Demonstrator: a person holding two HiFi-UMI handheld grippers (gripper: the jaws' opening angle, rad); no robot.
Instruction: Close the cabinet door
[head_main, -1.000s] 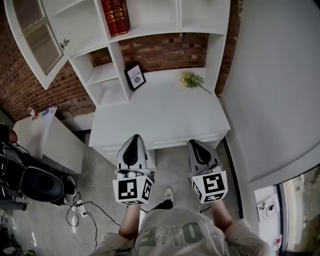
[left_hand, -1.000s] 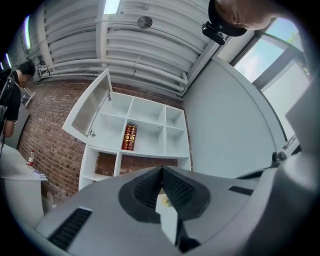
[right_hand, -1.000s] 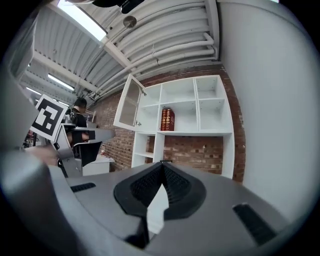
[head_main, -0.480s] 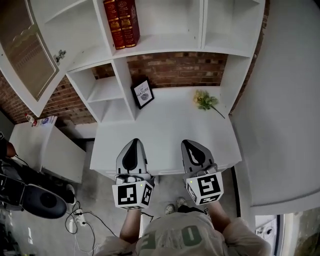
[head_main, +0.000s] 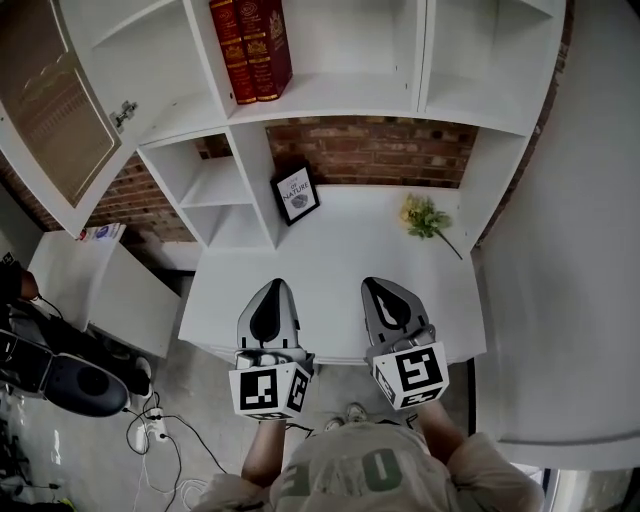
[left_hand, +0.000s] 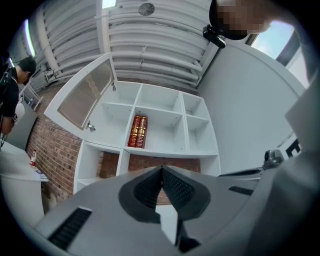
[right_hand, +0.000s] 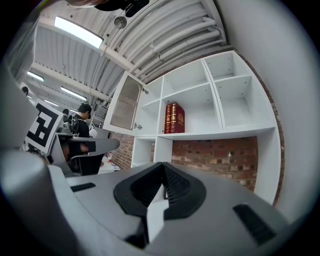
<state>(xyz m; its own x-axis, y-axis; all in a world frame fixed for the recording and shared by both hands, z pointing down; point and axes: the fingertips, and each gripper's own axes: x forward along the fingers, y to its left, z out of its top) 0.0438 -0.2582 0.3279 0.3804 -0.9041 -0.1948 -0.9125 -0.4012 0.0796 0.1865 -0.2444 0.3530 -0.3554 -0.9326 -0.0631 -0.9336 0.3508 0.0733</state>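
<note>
The white cabinet door (head_main: 55, 110) with a glass pane stands swung open at the upper left of the shelf unit (head_main: 330, 95); it also shows in the left gripper view, door (left_hand: 86, 95), and the right gripper view, door (right_hand: 125, 102). Its small metal latch (head_main: 124, 113) sits on the edge nearest the shelves. My left gripper (head_main: 271, 292) and right gripper (head_main: 380, 289) hover side by side over the front of the white desk (head_main: 330, 260), both shut and empty, well below and right of the door. Their jaws meet at the tips in both gripper views.
Two red books (head_main: 252, 48) stand on a shelf. A framed picture (head_main: 297, 195) and a sprig of yellow flowers (head_main: 426, 217) rest on the desk. A lower white table (head_main: 90, 290), a black chair (head_main: 60, 375) and floor cables (head_main: 160, 430) lie left. A grey wall (head_main: 590, 200) stands right.
Both grippers and my view have moved forward toward the shelf unit; the desk and shelves now sit closer and the grippers reach over the desk's front edge. Jaws stayed shut.
</note>
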